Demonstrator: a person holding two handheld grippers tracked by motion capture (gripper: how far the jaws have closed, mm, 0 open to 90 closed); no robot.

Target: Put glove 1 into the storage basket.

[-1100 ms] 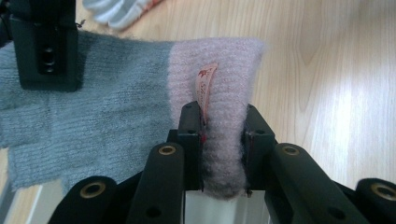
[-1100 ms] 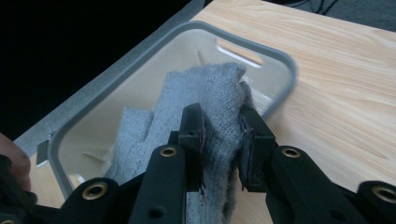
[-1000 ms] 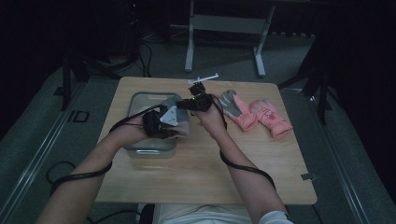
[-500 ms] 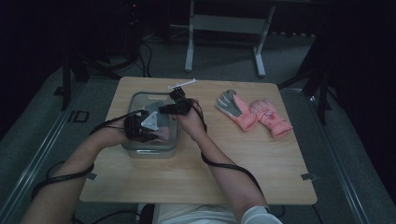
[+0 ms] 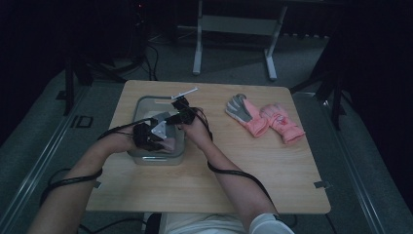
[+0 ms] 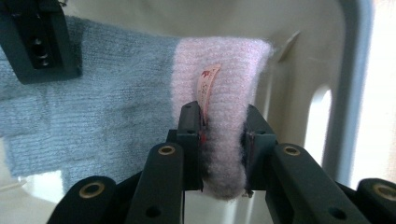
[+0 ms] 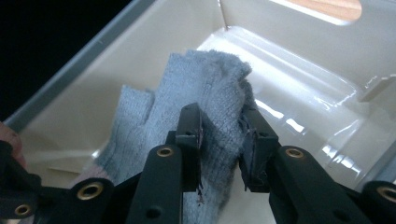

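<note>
Left gripper (image 6: 219, 135) fingers clamped on glove's pink cuff (image 6: 219, 88), right gripper (image 7: 219, 135) pinching grey fingertips (image 7: 210, 84); high view adds spare pink gloves (image 5: 265, 118) beside bin (image 5: 141, 105).

Grey knit glove (image 6: 88, 121) with pink cuff (image 6: 224, 93), clear bin (image 5: 141, 105), pink gloves (image 5: 265, 119)

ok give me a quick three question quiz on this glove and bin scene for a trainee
1. True or false: the left gripper is shut on the pink cuff of the knit glove.
2. Which part of the glove does the right gripper hold? A the grey finger end, B the pink cuff, C the label
3. What lies on the table right of the bin?

Key: 1 true. 2 A. 3 a pair of pink gloves.
</note>
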